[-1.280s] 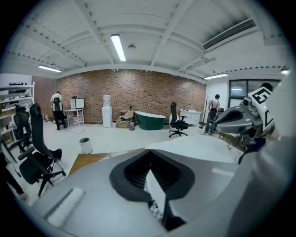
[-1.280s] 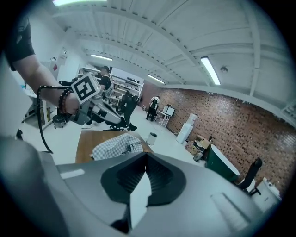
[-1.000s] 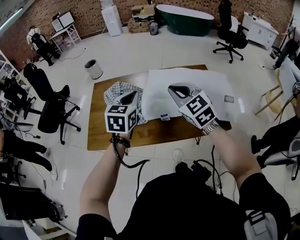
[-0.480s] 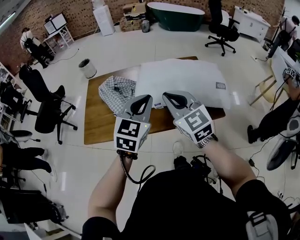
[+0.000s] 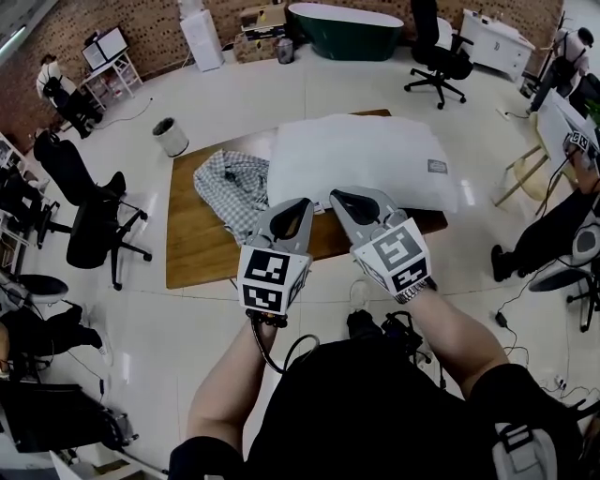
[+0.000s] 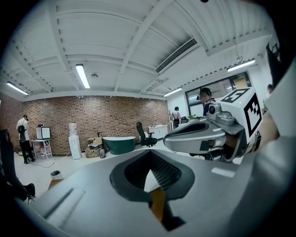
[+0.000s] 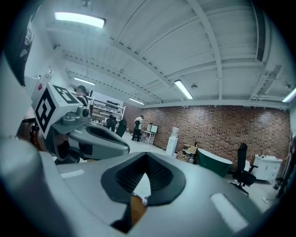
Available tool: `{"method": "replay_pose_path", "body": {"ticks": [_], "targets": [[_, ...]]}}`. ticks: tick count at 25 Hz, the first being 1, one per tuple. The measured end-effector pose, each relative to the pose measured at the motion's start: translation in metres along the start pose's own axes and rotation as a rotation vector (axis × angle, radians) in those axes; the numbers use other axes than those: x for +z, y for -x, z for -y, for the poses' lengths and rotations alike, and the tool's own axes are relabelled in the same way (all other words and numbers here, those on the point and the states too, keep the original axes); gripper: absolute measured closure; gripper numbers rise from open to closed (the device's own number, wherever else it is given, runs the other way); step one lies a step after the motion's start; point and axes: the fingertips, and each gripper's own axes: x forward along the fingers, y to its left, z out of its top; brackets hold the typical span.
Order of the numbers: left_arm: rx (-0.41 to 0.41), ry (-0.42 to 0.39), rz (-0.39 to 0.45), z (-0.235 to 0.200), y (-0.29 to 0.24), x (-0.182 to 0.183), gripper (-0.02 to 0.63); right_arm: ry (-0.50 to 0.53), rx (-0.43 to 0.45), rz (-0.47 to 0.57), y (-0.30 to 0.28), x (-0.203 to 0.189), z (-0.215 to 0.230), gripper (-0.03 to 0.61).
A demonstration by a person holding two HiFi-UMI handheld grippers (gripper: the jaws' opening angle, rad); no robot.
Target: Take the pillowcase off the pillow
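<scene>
The left gripper (image 5: pixel 298 206) has its jaws fully together with nothing between them, and the right gripper (image 5: pixel 339 197) is the same, closed and empty. Both are held level, side by side in front of the person, and touch nothing. From them, the white pillow (image 5: pixel 361 159) lies at 12 o'clock, bare and flat on the bench (image 5: pixel 197 253). The checked pillowcase (image 5: pixel 234 183) lies crumpled at 10 o'clock, just beside the pillow's 9 o'clock edge, so I judge that the task is already finished. The pillowcase looks thin, light and limp. It would bunch and hang, so a hem or an upper fold is the best place to pinch. The pillow looks bulky but soft, best taken at a corner. The bench is brown wood. Around it is a pale shiny floor (image 5: pixel 281 103), with an office chair (image 5: pixel 94 234) at 9 o'clock, a bin (image 5: pixel 170 137) at 11 o'clock and a green bathtub (image 5: pixel 345 19) at 12 o'clock
</scene>
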Motion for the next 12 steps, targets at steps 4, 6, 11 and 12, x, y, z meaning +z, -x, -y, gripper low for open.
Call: {"method": "replay_pose_path", "body": {"ticks": [4, 6, 11, 12], "targets": [[-0.006, -0.010, 0.006, 0.0011, 0.0004, 0.0041, 0.609, -0.002, -0.010, -0.010, 0.0004, -0.0015, 0.0000, 0.578], [-0.008, -0.014, 0.006, 0.0017, -0.0008, 0.0041, 0.609, -0.001, -0.013, -0.012, 0.0002, -0.0021, 0.0008, 0.578], [-0.016, -0.012, -0.001, 0.0024, -0.0050, 0.0007, 0.609, -0.002, -0.018, -0.017, -0.0025, -0.0043, 0.0027, 0.578], [-0.017, -0.012, -0.003, 0.0020, -0.0056, 0.0005, 0.609, -0.002, -0.019, -0.019, -0.0033, -0.0045, 0.0030, 0.578]]}}
